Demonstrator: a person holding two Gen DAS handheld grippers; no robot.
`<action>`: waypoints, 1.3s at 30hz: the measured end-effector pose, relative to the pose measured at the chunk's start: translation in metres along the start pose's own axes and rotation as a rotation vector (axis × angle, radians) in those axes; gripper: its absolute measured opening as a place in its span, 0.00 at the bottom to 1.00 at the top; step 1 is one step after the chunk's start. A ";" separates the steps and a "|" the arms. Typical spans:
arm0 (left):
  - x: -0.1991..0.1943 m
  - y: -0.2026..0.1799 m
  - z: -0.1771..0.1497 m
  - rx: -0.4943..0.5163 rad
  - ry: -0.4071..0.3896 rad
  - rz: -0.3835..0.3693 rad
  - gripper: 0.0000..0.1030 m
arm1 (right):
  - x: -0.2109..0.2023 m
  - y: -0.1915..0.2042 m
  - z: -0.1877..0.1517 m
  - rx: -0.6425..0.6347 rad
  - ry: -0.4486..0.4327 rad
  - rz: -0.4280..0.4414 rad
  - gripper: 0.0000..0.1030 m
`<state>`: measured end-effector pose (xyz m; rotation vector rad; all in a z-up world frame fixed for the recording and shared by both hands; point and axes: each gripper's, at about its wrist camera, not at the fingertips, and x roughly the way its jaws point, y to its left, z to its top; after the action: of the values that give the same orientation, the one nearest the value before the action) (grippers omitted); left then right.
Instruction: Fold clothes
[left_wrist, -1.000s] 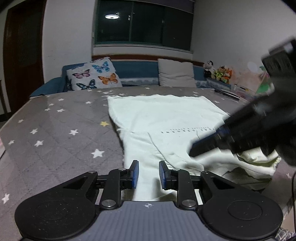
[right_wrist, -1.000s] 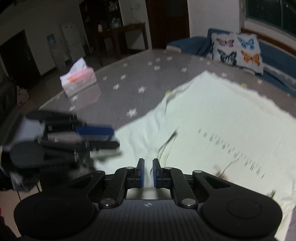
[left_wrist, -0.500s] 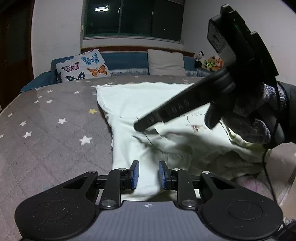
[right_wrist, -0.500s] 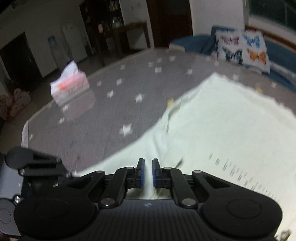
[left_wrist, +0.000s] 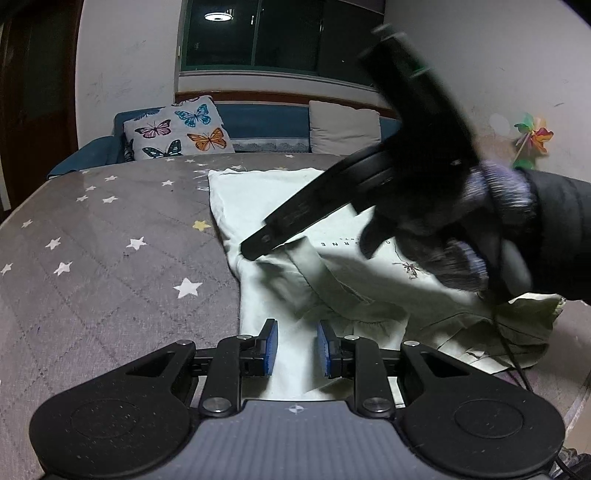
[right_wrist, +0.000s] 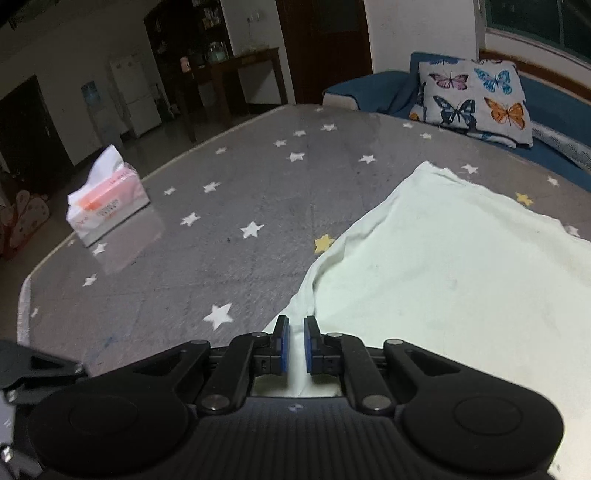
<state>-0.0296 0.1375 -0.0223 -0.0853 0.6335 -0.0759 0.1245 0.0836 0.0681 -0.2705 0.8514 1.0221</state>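
A pale cream shirt (left_wrist: 266, 206) lies on the grey star-patterned table (left_wrist: 110, 258), with small print on it. One side is folded over and rumpled at the near right. My left gripper (left_wrist: 295, 345) is open low over the shirt's near edge, with cloth showing between its fingers. The right gripper's black finger (left_wrist: 288, 232) reaches across the shirt in the left wrist view. In the right wrist view the right gripper (right_wrist: 296, 345) stands with a narrow gap over the shirt's (right_wrist: 443, 266) left edge, and I cannot tell if it holds cloth.
A tissue box (right_wrist: 107, 201) stands on the table's far left. A butterfly cushion (left_wrist: 177, 129) and a plain cushion (left_wrist: 345, 127) lie on the blue sofa behind the table. A pinwheel (left_wrist: 532, 138) is at the right wall.
The right gripper has swept leftward across the shirt toward its left edge, and a flap of cloth now lies folded over. The left gripper has stayed at the near edge.
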 end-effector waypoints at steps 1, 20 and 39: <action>0.001 0.000 0.000 -0.001 0.005 0.005 0.25 | 0.006 0.000 0.001 0.001 0.005 0.002 0.08; -0.038 -0.023 0.000 0.198 -0.014 0.046 0.41 | -0.119 -0.030 -0.047 -0.091 -0.010 -0.149 0.17; -0.047 -0.072 -0.029 0.596 0.051 0.003 0.50 | -0.188 -0.031 -0.189 -0.085 0.089 -0.274 0.21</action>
<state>-0.0884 0.0687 -0.0107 0.4943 0.6395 -0.2610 0.0111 -0.1593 0.0754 -0.4942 0.8262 0.7952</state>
